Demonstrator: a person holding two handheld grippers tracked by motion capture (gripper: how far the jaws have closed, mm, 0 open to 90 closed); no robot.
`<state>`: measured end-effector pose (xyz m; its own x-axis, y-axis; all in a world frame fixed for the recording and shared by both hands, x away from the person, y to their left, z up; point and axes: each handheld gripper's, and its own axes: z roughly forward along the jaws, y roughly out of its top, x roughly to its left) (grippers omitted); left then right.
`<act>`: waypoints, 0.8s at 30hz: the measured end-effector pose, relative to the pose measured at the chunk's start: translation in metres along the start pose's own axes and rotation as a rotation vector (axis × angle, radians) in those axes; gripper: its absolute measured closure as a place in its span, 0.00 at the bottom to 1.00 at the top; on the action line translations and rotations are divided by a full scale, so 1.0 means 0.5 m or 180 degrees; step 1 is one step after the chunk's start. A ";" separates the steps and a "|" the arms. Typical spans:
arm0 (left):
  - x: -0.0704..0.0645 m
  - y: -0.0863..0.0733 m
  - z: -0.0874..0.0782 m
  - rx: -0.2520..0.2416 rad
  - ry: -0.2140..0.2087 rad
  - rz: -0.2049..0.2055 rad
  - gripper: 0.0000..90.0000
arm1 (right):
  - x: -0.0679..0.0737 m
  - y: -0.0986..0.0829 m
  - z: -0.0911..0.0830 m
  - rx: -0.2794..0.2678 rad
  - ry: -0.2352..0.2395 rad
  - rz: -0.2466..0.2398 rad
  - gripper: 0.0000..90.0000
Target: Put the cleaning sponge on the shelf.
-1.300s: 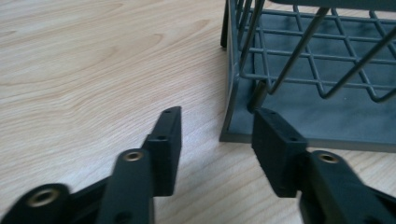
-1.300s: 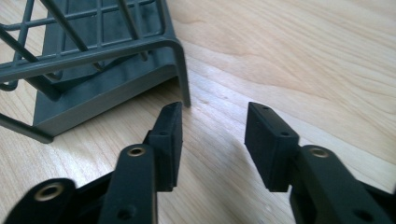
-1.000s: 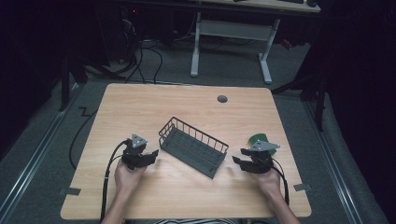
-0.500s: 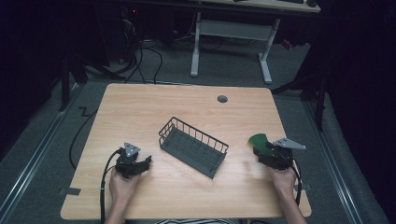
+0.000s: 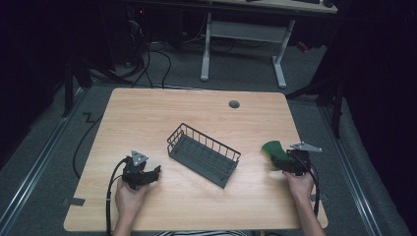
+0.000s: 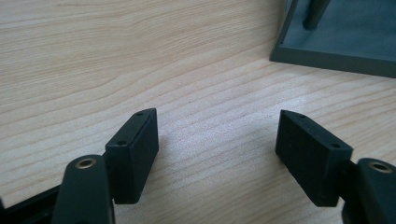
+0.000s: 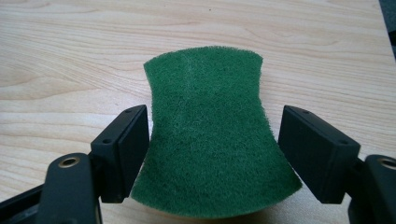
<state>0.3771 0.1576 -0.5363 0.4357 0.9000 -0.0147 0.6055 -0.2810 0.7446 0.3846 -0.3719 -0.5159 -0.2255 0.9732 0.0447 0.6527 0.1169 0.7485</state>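
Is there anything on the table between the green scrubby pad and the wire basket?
Nothing visible. The green pad, pinched in the right gripper, sits to the right of the wire basket, and only bare table lies between them. The open left gripper waits on the basket's other side.

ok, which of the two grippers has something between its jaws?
The right gripper: a green scouring pad sits between its jaws. The left gripper is open over bare table, beside the wire basket.

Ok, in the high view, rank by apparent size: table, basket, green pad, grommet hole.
Largest to smallest:
1. table
2. basket
3. green pad
4. grommet hole
The pad is held raised in the right gripper, so slightly nearer the camera, yet the order seems safe.
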 end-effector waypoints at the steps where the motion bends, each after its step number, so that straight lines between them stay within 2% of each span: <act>1: 0.000 0.000 0.000 0.0007 -0.0010 0.0007 0.33 | 0.001 0.002 0.004 0.0032 -0.0013 -0.0008 0.27; 8: 0.000 0.000 0.000 0.0007 -0.0011 0.0008 0.32 | 0.006 0.007 0.019 0.0119 -0.0050 -0.0096 0.28; 24: 0.000 0.000 0.000 0.0002 -0.0014 0.0001 0.32 | 0.009 0.014 0.005 0.0107 -0.0002 -0.0055 0.30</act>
<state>0.3770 0.1576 -0.5363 0.4387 0.8985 -0.0174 0.6057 -0.2814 0.7443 0.3900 -0.3664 -0.5121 -0.2364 0.9711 0.0315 0.6728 0.1402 0.7264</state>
